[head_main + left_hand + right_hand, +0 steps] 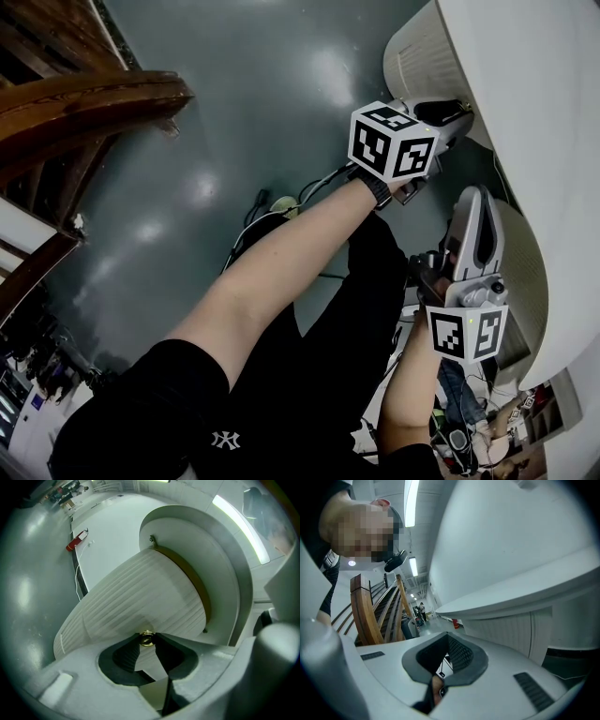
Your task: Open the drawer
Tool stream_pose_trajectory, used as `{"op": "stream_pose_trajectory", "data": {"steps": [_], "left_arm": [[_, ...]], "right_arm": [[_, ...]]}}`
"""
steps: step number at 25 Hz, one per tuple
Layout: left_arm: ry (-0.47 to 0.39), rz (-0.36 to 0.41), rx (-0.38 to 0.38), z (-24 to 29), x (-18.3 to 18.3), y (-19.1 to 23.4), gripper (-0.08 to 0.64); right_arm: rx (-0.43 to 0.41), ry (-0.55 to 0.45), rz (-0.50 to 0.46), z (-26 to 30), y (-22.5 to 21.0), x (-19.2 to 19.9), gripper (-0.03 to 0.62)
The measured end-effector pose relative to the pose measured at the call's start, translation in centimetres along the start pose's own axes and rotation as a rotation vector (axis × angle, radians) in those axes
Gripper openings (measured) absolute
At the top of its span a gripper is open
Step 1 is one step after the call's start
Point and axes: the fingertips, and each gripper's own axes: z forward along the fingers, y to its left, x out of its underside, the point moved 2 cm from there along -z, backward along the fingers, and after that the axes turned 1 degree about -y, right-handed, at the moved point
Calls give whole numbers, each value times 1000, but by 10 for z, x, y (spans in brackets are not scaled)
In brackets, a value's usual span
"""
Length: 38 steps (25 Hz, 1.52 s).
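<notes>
Where the person's bare left arm (281,253) stretches out over the grey floor (253,84), the left gripper (146,635) is clenched on a small brass knob (146,640). Its two dark pads close in from either side and touch the knob. The marker cube (392,141) sits at the wrist end of the tool.

The knob is fixed to the drawer (140,592), a white, ribbed, curved front at the rounded end of a white desk (534,112), directly under the desk top. In the left gripper view the ribbed front stands forward of the smooth white housing (229,569) around it. A brown edge (190,576) shows along the back of the front. How far the drawer is drawn out cannot be told.

The right gripper (446,635) is held further along the same desk edge, near the left one but apart from it, and points toward the underside of the top. Its jaw tips meet with nothing between them, and only floor shows through the gap behind the tips. A ribbed white panel (511,630) lies just beside it under the top.

A curved wooden stair railing (363,606) stands well apart from the desk, across the floor. A small red object (77,540) lies on the floor beyond the drawer.
</notes>
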Motion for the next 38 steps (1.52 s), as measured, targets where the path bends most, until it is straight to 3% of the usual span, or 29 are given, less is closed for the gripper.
{"op": "stream_pose_trajectory", "data": {"steps": [25,32,38], "left_arm": [[90,-23,-53,-103,44,-14,110],[111,-26,-70,-154,50,-15,110],[132,-28,-76,-156,61,-11,110]], "right_arm": [[19,31,35,-48,60,-5,15],[10,31,34,-57,101,-4,15],[13,39,39,-59,95,-2,15]]}}
